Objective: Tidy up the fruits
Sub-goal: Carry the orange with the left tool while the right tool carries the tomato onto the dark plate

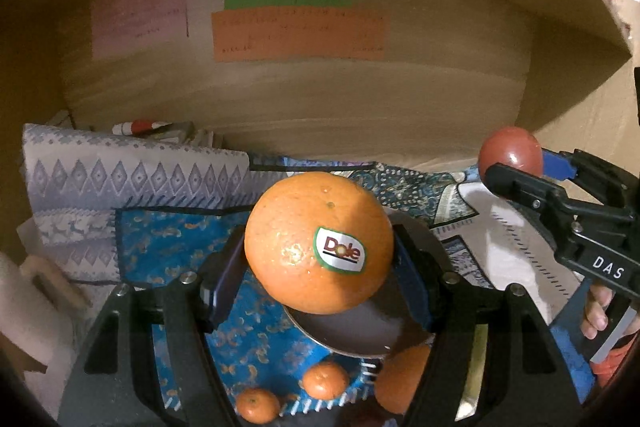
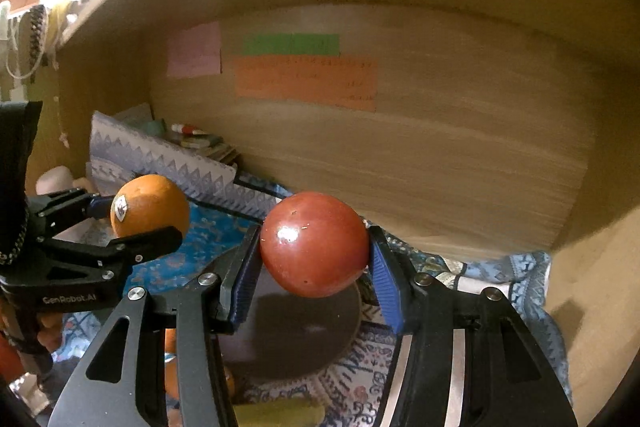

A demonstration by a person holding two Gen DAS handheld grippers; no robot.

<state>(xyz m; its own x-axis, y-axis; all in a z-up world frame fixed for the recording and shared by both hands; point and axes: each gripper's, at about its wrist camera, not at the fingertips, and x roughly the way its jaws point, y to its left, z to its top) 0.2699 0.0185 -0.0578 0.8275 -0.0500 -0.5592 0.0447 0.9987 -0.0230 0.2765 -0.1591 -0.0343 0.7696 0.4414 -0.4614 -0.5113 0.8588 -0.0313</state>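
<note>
With the left gripper point(image 1: 318, 267) clamped on the orange point(image 1: 319, 242) and the right gripper point(image 2: 314, 267) on the tomato point(image 2: 314, 243), keep both grips firm and lower each fruit squarely over the plate point(image 1: 352, 331) before release.

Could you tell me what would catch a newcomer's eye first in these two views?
A large orange with a Dole sticker, clamped in the left gripper above a dark plate. Beside it, the right gripper holds a glossy red tomato. Behind both, coloured paper notes hang on the wooden wall.
</note>
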